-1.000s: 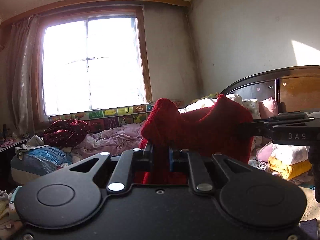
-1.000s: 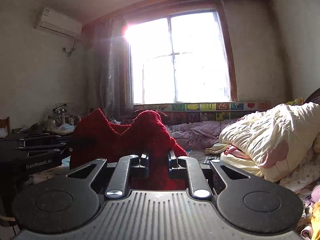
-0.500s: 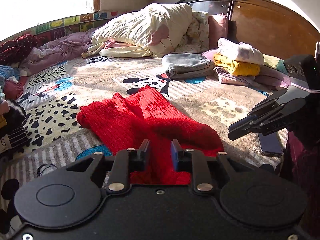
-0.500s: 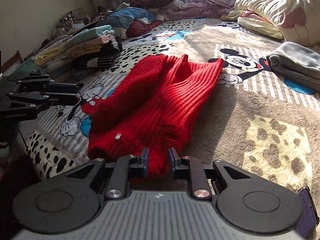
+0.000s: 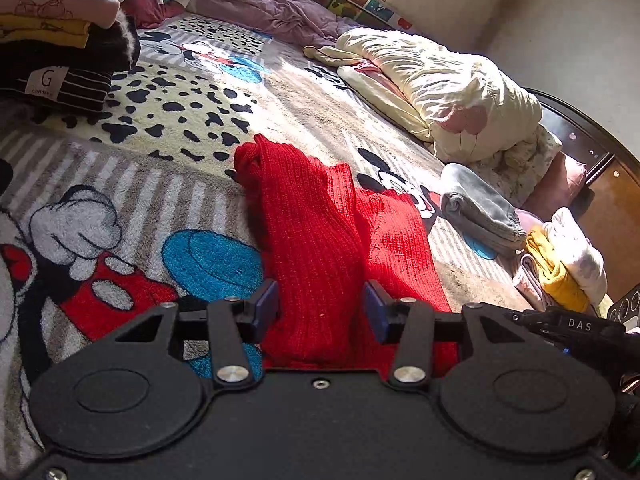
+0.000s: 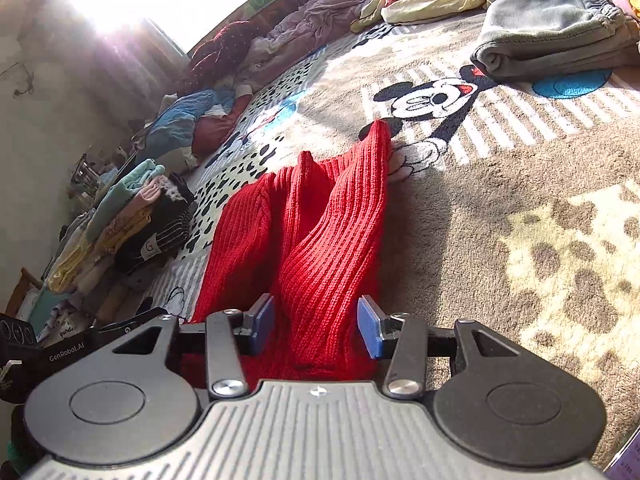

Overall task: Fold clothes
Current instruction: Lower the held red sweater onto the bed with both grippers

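A red ribbed knit garment [image 5: 320, 232] lies bunched lengthwise on the cartoon-print blanket [image 5: 120, 208]; it also shows in the right wrist view [image 6: 320, 240]. My left gripper [image 5: 322, 308] is open, its blue pads on either side of the garment's near edge, not pinching it. My right gripper [image 6: 316, 320] is open too, straddling the near end of the garment. The other gripper's black body shows at the right edge of the left wrist view [image 5: 576, 326] and at the left edge of the right wrist view [image 6: 64, 356].
A stack of folded clothes [image 5: 56, 40] stands at the left of the bed. A folded grey garment [image 5: 480, 208], a yellow and white pile [image 5: 564, 268] and a cream quilt [image 5: 440, 84] lie toward the dark wooden headboard [image 5: 608, 184]. A phone [image 6: 626, 460] lies at the near right.
The garment was held up by both shut grippers, then lowered onto the blanket. Both grippers have now opened and let go of it.
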`<state>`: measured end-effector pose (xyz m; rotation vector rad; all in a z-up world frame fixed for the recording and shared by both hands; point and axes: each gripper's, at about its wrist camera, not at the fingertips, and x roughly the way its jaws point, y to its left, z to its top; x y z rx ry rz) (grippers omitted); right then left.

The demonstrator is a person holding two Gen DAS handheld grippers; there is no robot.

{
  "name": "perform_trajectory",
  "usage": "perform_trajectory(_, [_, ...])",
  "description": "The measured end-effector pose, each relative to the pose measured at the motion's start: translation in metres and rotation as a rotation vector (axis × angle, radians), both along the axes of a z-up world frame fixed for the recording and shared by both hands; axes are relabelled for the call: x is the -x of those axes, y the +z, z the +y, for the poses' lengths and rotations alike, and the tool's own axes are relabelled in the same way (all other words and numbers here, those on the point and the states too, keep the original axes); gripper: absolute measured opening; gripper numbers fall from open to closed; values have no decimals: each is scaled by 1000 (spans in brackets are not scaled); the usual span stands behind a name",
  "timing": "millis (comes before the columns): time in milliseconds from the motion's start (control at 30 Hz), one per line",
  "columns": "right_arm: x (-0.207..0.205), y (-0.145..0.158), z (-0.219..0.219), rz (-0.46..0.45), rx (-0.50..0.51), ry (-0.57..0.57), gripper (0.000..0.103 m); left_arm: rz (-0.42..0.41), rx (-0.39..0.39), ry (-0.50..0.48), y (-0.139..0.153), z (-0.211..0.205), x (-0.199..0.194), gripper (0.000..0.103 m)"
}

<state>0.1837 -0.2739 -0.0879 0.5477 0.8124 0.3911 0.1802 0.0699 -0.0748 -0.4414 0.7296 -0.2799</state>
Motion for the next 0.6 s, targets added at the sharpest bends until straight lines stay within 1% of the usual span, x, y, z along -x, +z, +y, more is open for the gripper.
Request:
perform_trajectory(67, [-20, -6, 0, 11, -5, -37, 48, 19, 35, 35, -5, 6, -15, 46])
perform_trajectory(100, [-29, -9, -1, 17, -8, -50, 50, 24, 48, 50, -8, 9, -21, 46])
perform_trajectory(200, [-54, -15, -1, 29, -14, -74, 53, 38, 75, 76, -14, 13, -42, 46])
perform_trajectory(333, [-83, -20, 2, 28, -2, -87, 56, 52, 90, 94, -22, 17, -71, 46])
perform_trajectory(533, [-118, -33, 4, 33, 2, -110, 56, 48, 102, 108, -28, 21, -109, 44])
perform_trajectory(567, [-122, -35, 4, 32, 3, -109, 56, 47, 100, 106, -29, 21, -114, 41])
perform_trajectory(600, [-126, -36, 4, 30, 5, -107, 56, 47, 99, 101, -29, 20, -118, 35])
